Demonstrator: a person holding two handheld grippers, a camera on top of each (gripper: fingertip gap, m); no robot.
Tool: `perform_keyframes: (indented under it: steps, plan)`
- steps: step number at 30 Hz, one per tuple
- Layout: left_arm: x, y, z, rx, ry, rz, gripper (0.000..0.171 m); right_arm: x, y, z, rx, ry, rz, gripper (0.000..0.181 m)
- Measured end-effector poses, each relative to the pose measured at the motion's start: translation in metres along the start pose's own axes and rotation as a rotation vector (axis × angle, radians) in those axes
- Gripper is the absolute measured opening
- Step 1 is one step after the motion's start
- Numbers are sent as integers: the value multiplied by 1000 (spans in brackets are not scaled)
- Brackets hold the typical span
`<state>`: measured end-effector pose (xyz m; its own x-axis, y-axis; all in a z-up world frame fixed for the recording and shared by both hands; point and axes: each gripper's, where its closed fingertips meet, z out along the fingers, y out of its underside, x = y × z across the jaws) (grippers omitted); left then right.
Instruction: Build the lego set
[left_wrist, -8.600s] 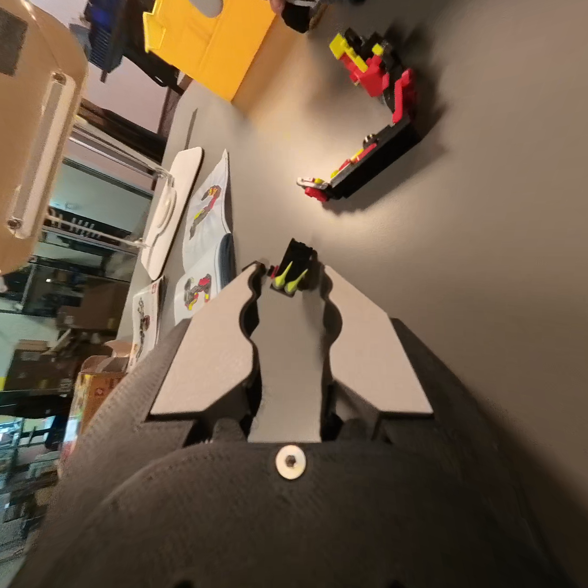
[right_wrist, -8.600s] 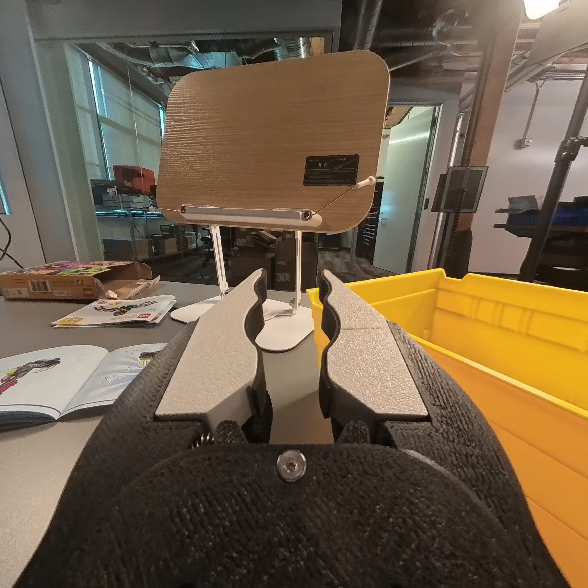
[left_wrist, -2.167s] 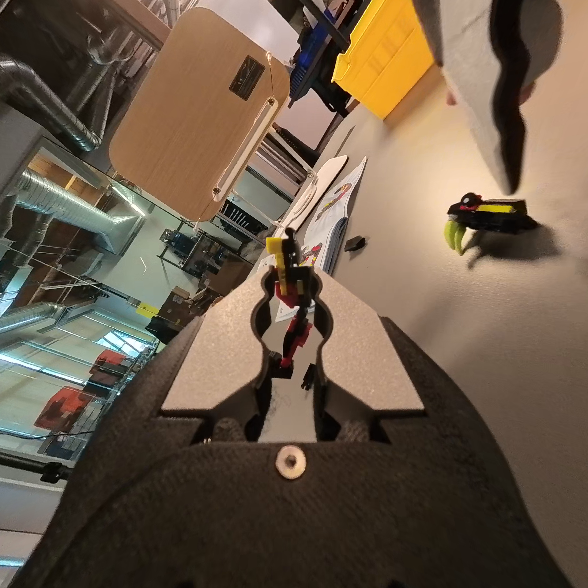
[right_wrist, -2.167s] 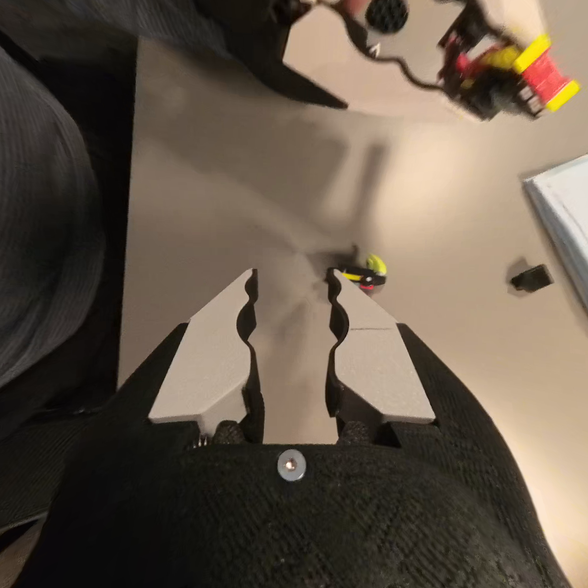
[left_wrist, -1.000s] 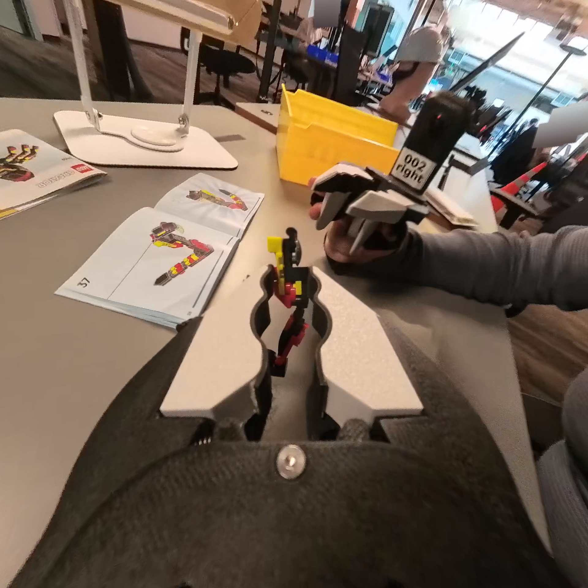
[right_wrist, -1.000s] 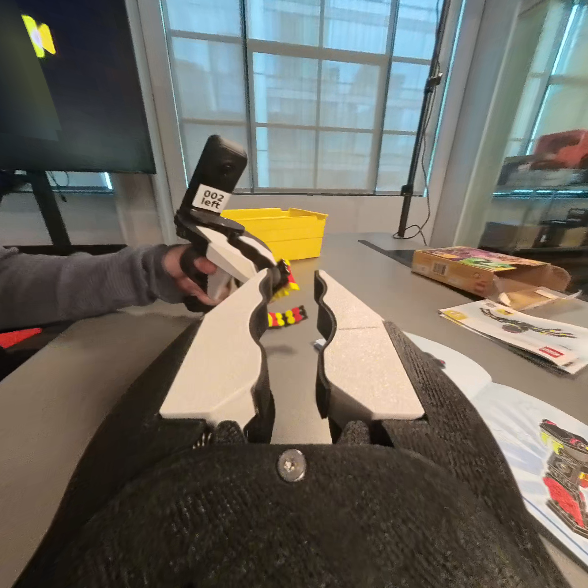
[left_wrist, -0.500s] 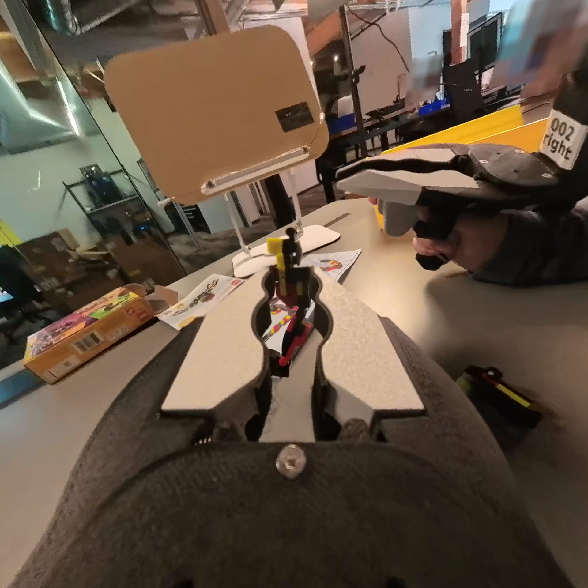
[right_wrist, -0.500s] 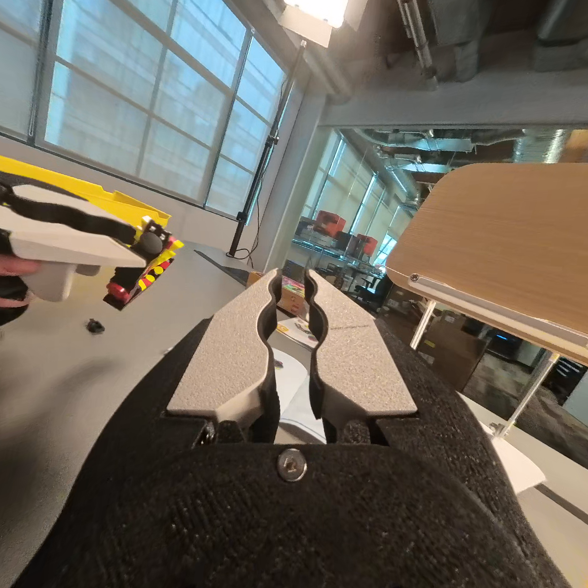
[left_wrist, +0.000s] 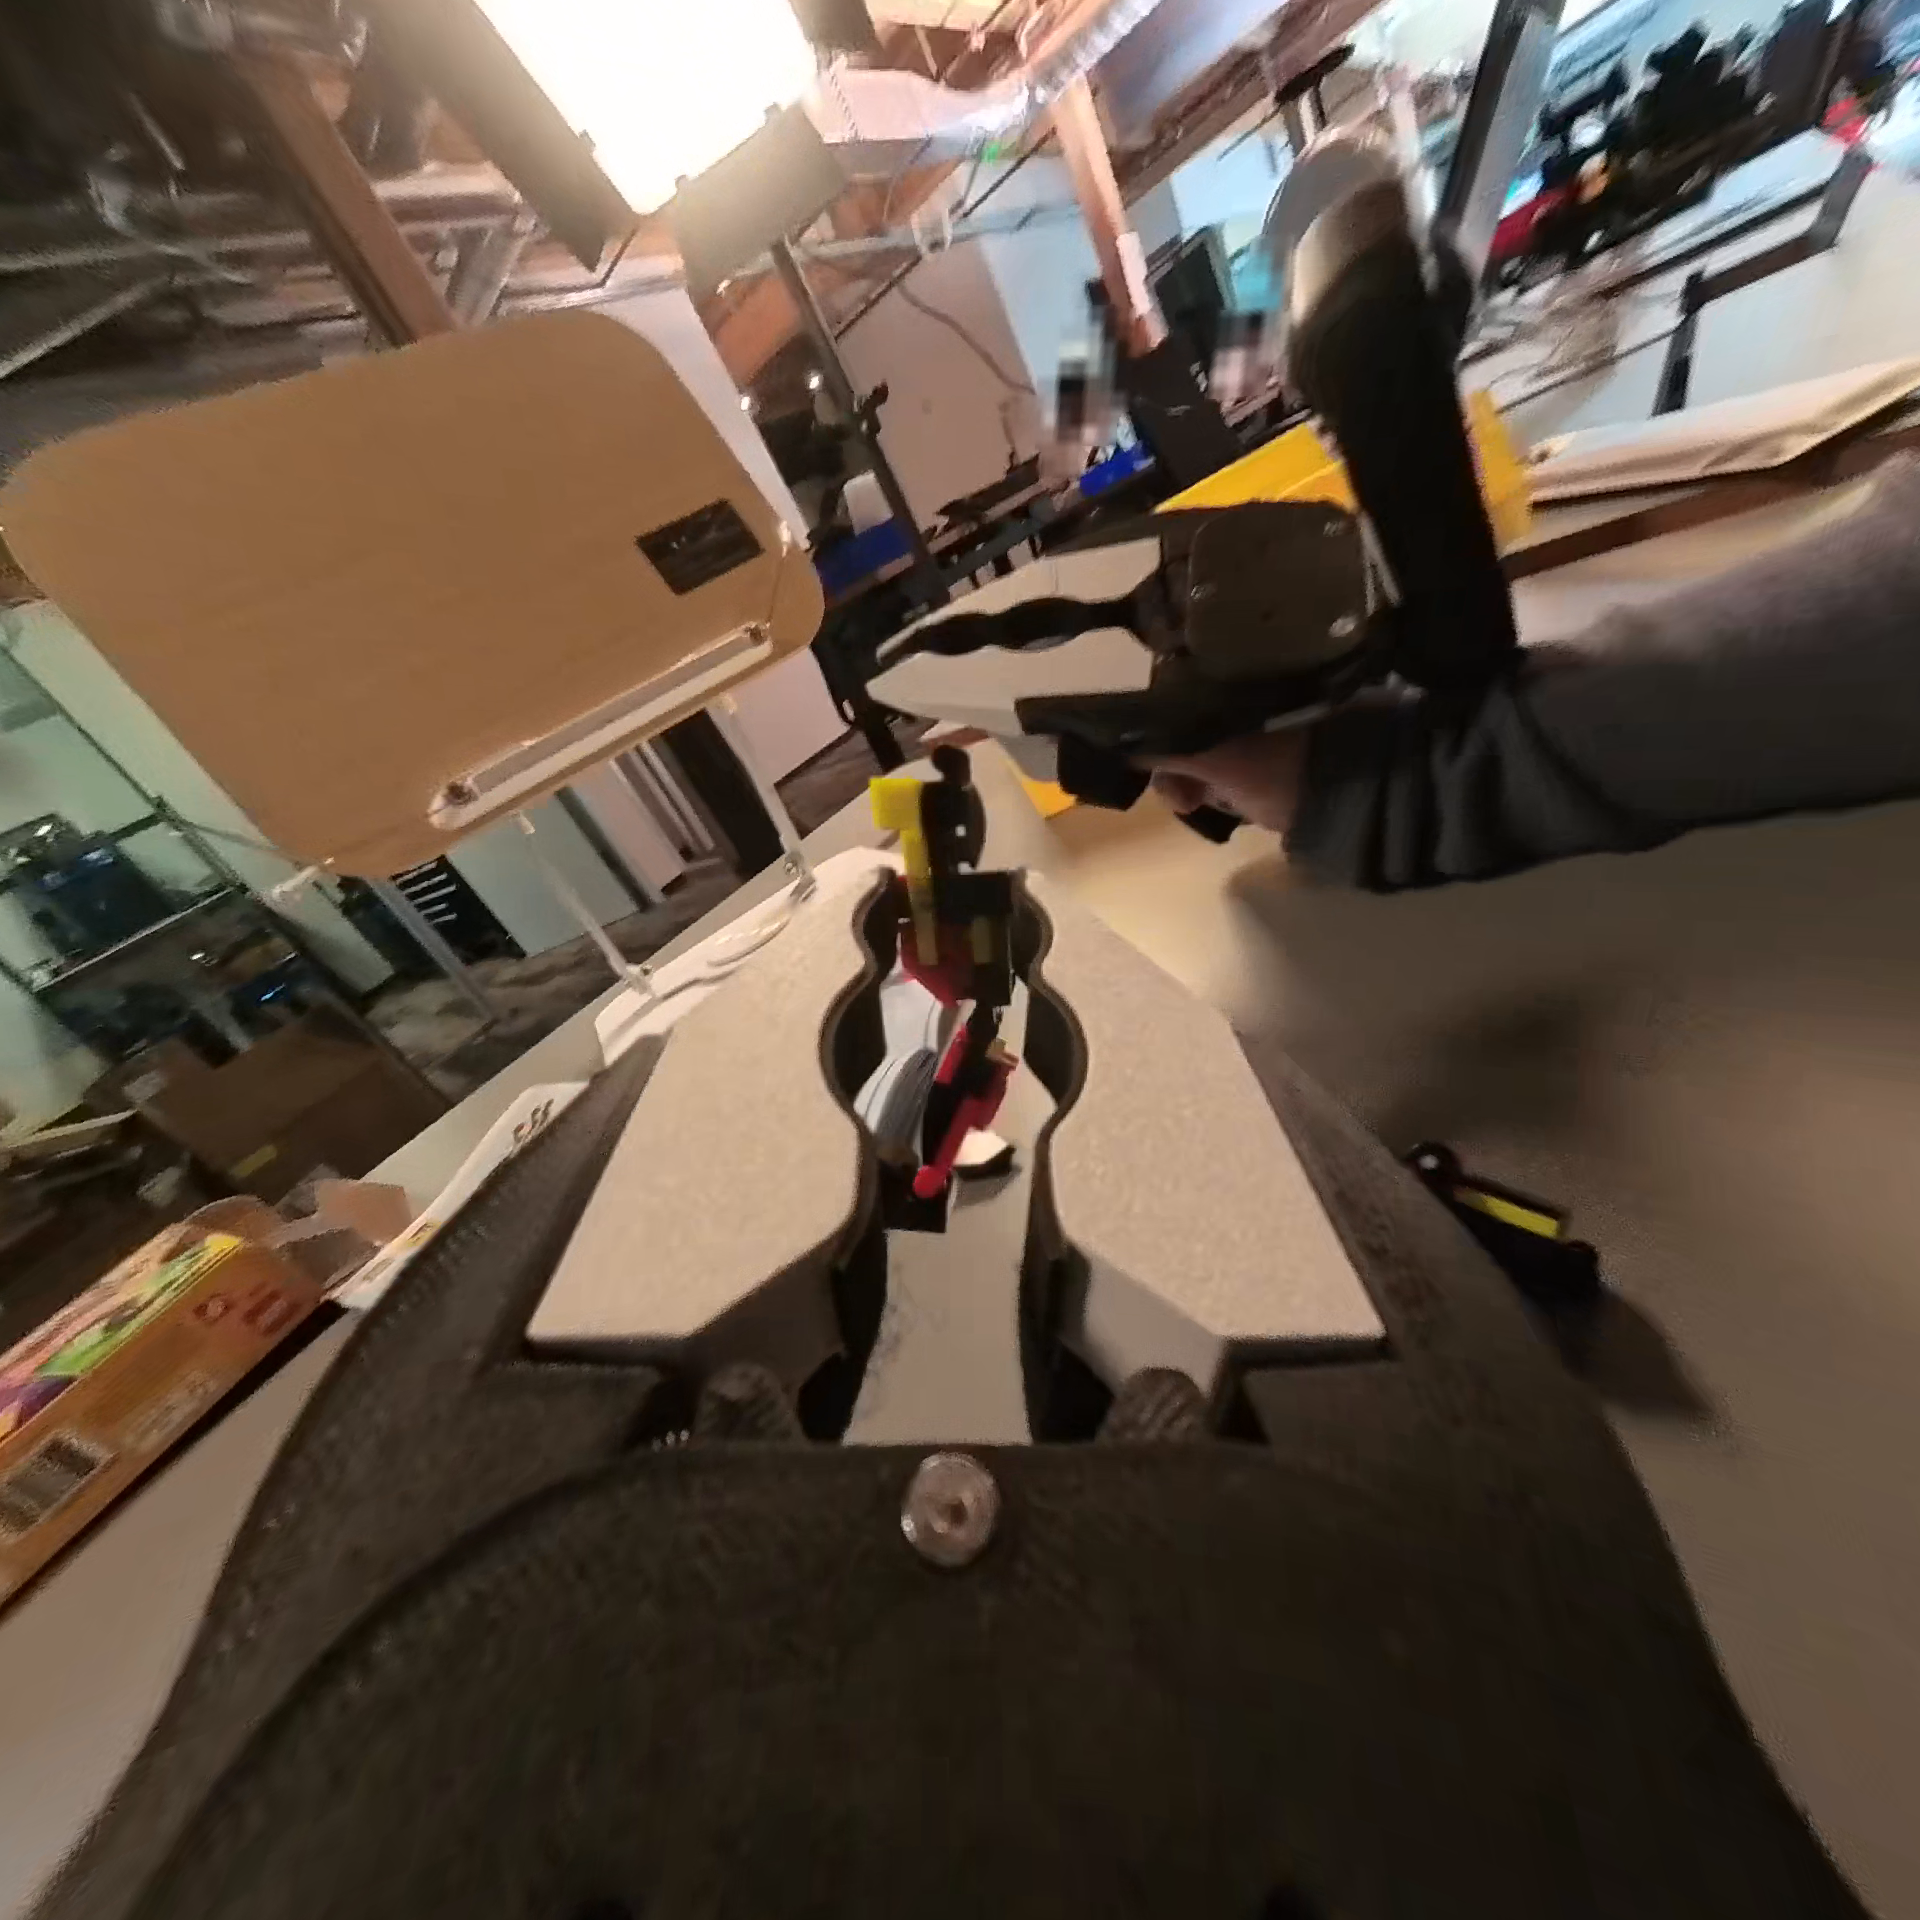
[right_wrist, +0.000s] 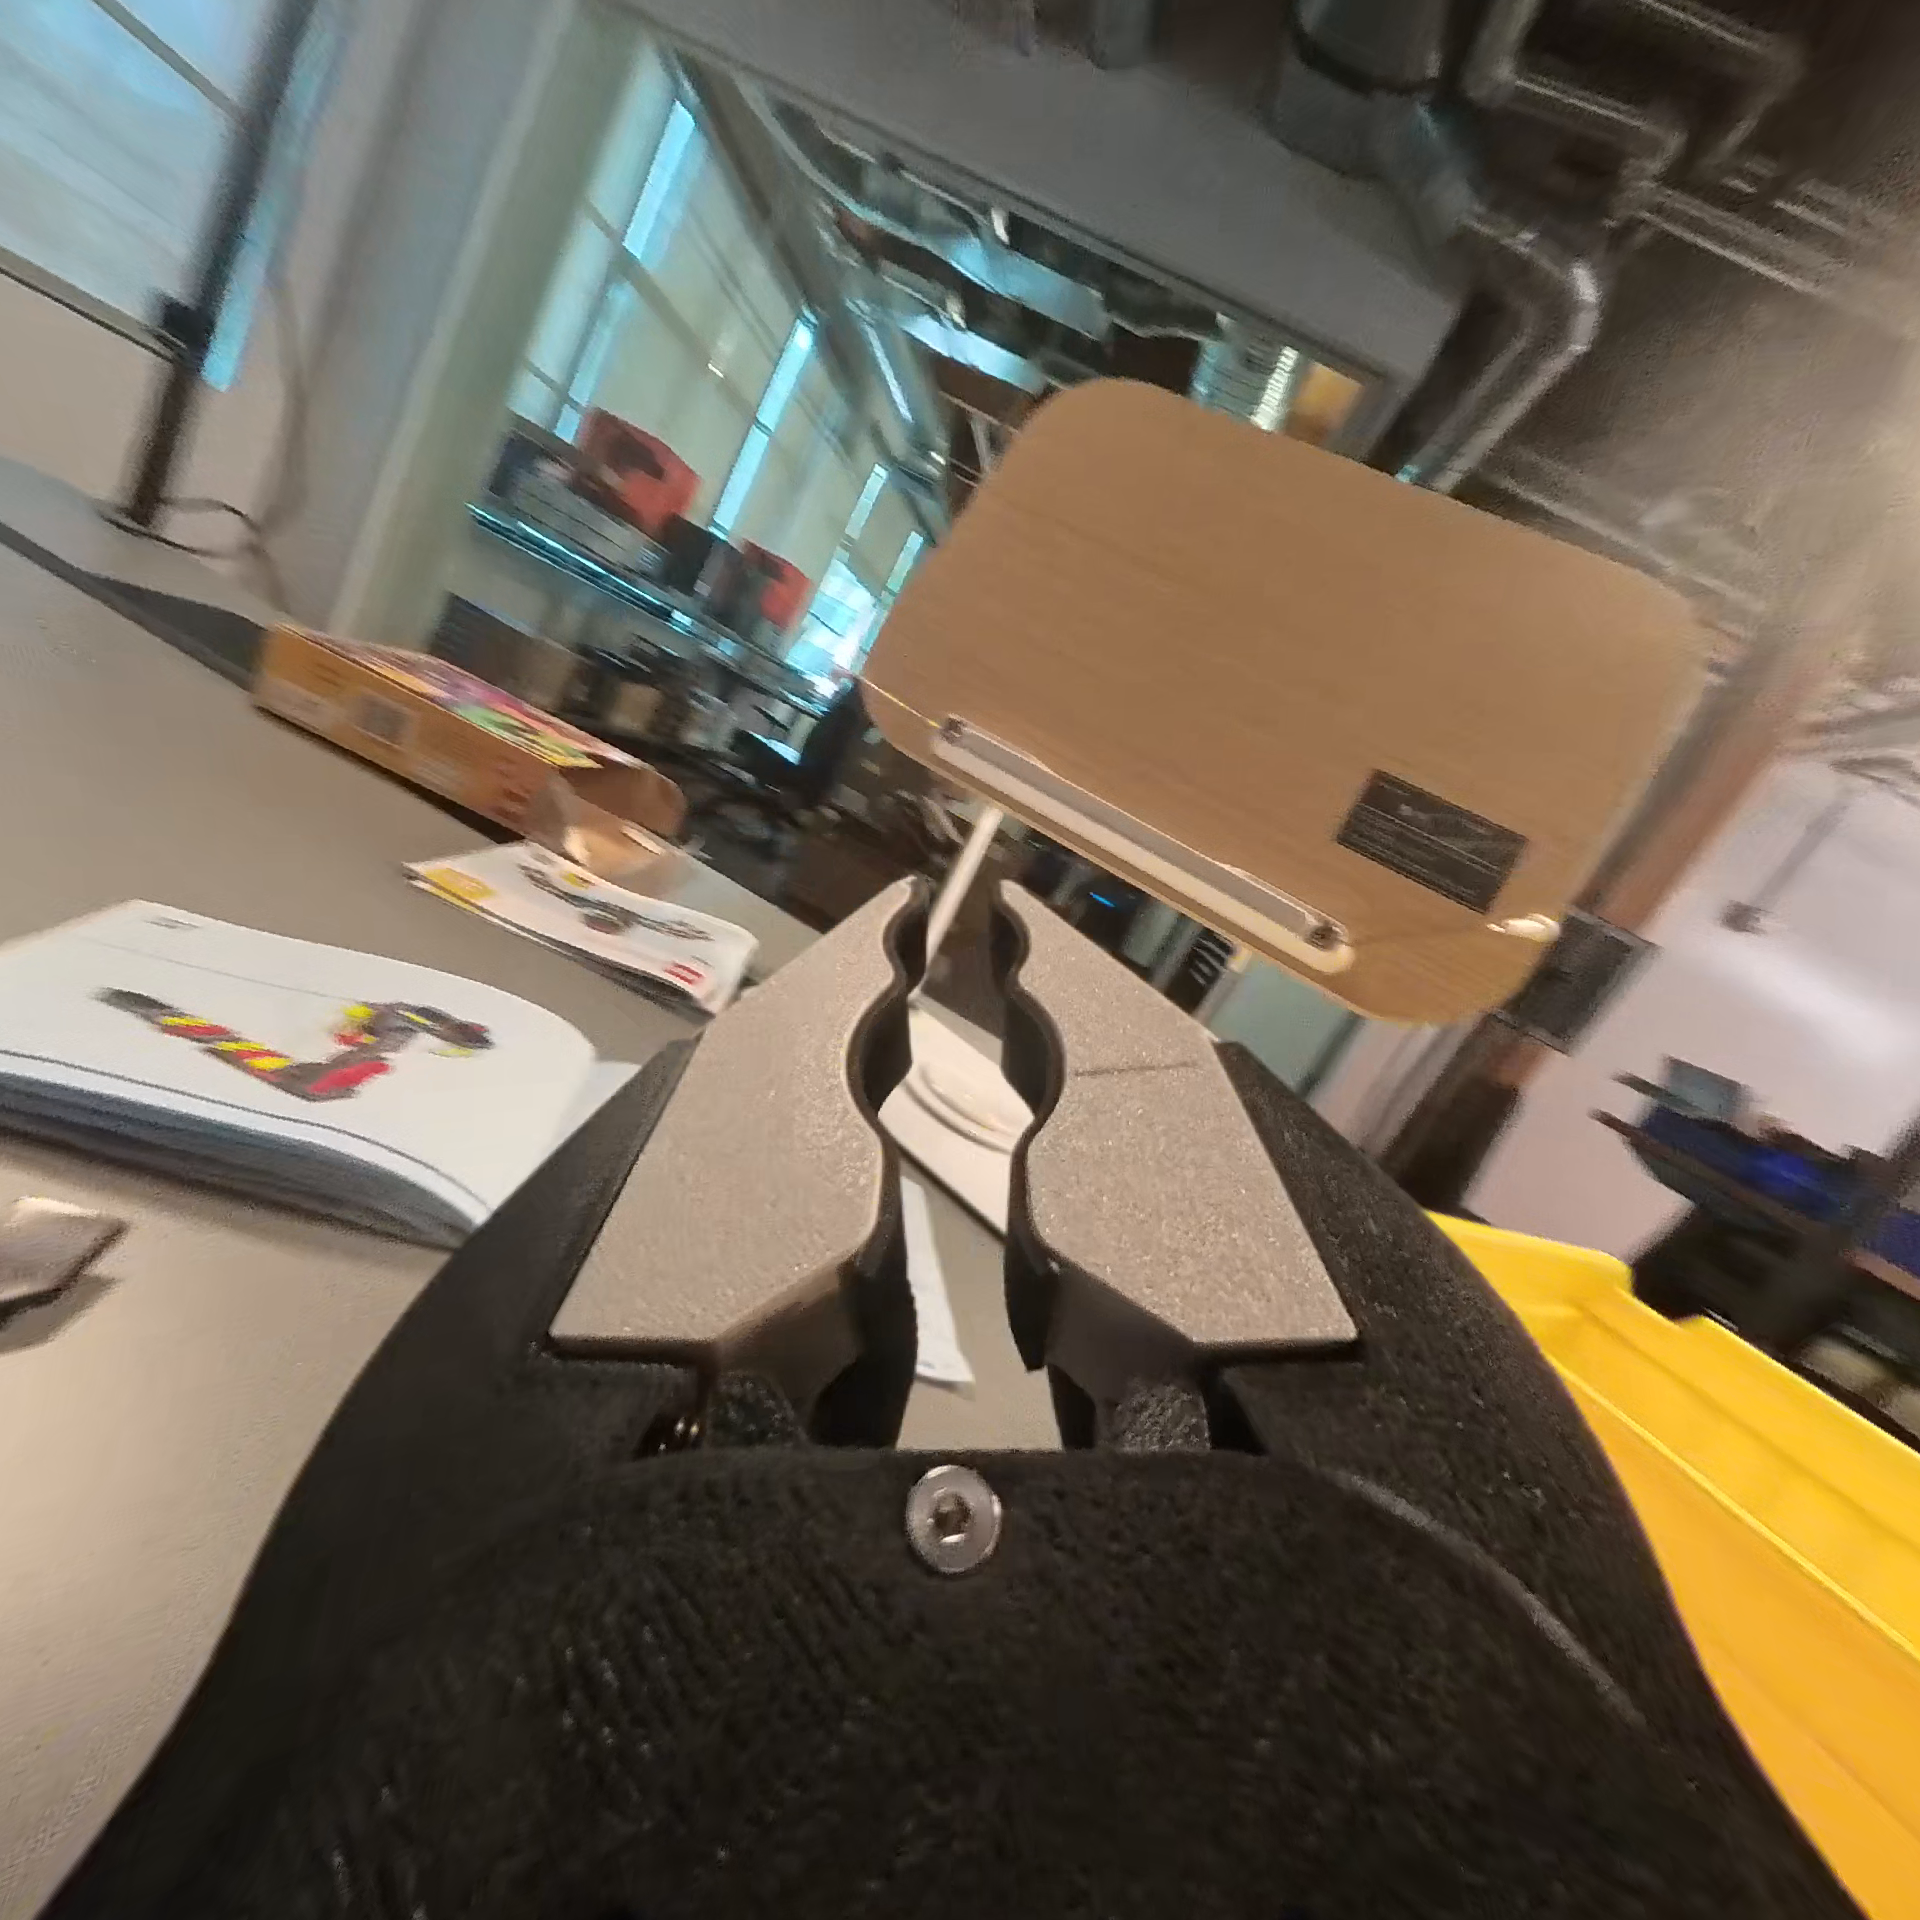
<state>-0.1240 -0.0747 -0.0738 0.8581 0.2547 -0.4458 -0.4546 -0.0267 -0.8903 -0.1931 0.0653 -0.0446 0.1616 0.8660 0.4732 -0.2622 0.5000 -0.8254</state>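
My left gripper (left_wrist: 954, 899) is shut on a black, red and yellow lego assembly (left_wrist: 940, 873), which stands upright between the fingertips above the grey table (left_wrist: 1621, 1049). My right gripper (right_wrist: 958, 899) is empty, its jaws a narrow gap apart. It also shows in the left wrist view (left_wrist: 894, 681), held by a hand just above and right of the assembly, not touching it. A small black lego piece with a yellow stripe (left_wrist: 1496, 1221) lies on the table to the right of my left gripper.
A wooden book stand (right_wrist: 1278, 727) on a white base stands at the back. An open instruction booklet (right_wrist: 291, 1049), a second booklet (right_wrist: 592, 920) and the set's box (right_wrist: 436, 727) lie to the left. A yellow bin (right_wrist: 1714, 1475) is at the right.
The right gripper has come closer over the held assembly and turned right, towards the stand. Its jaws have narrowed a little. My left gripper still holds the assembly.
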Motion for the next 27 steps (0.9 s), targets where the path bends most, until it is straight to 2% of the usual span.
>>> perform_keyframes:
  steps: [5, 13, 27]
  plan:
    - [-2, -9, -3, 64, 27, -111, 19, 17, 18, 5, -117, 141, -90, 8]
    - [-8, -13, -5, 98, 23, -190, 20, 40, 42, 6, -274, 299, -207, 3]
    - [-9, -12, -1, 97, 49, -273, 20, 30, 45, 11, -277, 240, -183, 8]
